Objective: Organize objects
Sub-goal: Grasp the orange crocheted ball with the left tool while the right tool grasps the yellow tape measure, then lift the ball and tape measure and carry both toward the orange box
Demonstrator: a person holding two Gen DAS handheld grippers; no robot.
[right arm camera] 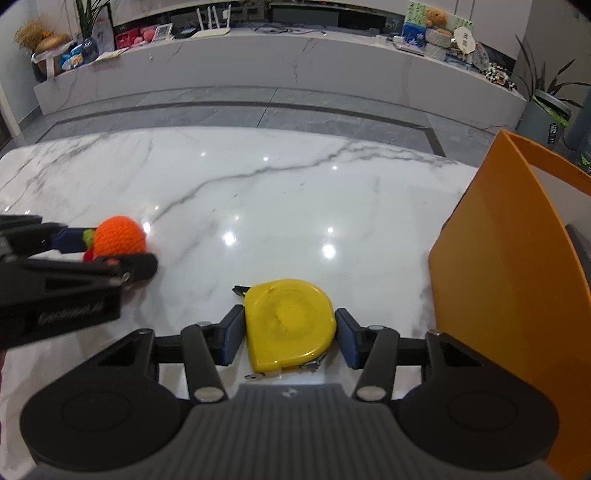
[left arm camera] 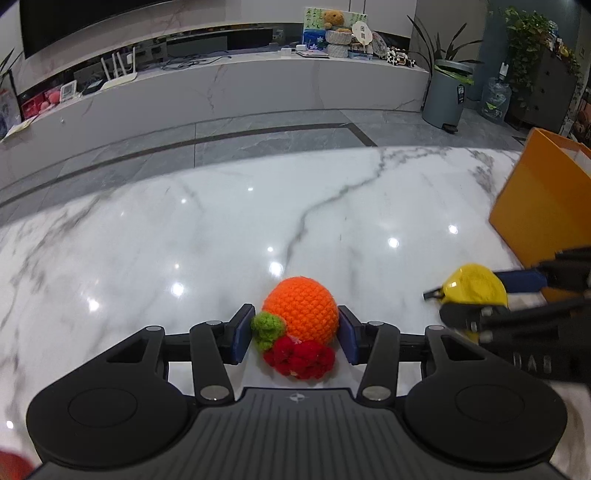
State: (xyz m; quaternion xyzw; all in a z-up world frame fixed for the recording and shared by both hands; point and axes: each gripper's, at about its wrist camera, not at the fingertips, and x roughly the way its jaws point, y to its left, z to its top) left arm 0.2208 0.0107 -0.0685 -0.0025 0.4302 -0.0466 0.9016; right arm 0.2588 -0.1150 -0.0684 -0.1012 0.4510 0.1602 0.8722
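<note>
Bright indoor light, glare spots on the glossy marble table (left arm camera: 258,221), fisheye-bent edges.

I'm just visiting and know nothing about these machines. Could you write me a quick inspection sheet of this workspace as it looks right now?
Surface: white marble table, glossy, with lamp reflections.
Job's things: crocheted orange toy with green and red knitted bits; yellow tape measure; orange box at the table's right edge.
Clutter: nothing seen on the table beyond these.
Grippers: left claw has its pads either side of the toy; right claw brackets the tape measure. Whether either is squeezing is unclear.
Cables: none on the table; some wires on the far TV bench.
Surroundings: grey tiled floor, teddy bear, potted plants, grey bin.
</note>
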